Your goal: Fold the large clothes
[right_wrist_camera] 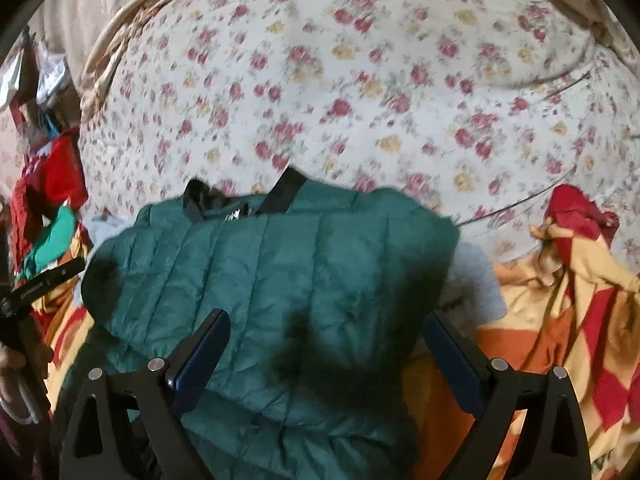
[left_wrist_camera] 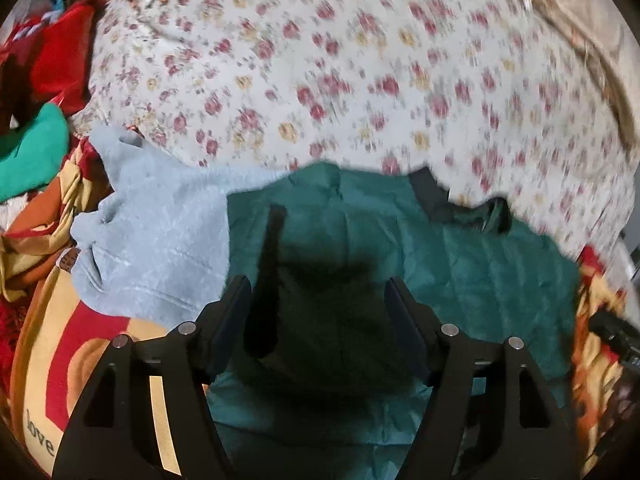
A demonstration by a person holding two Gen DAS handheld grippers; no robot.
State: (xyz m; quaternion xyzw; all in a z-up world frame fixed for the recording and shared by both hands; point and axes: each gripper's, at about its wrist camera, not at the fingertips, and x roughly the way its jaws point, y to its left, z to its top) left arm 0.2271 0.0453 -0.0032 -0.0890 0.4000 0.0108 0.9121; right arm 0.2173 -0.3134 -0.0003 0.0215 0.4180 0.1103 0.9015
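Observation:
A dark green quilted jacket [left_wrist_camera: 460, 264] lies folded on the bed, its black collar and zip [right_wrist_camera: 224, 204] at the far edge. A black strap [left_wrist_camera: 272, 248] runs down its left part. My left gripper [left_wrist_camera: 317, 284] hangs open over the jacket's left half, and nothing sits between its pads. My right gripper [right_wrist_camera: 327, 318] stands wide open above the jacket [right_wrist_camera: 280, 264], its right finger [right_wrist_camera: 452, 356] past the jacket's right edge. A light blue fleece garment [left_wrist_camera: 160, 232] lies under and to the left of the jacket.
A floral sheet [right_wrist_camera: 340, 80] covers the bed beyond the jacket. A red, yellow and orange blanket [right_wrist_camera: 560, 320] is bunched at the near sides. Red clothes [left_wrist_camera: 60, 52] and a teal garment [left_wrist_camera: 32, 148] are piled at the far left. A person's hand [right_wrist_camera: 12, 368] shows at the left edge.

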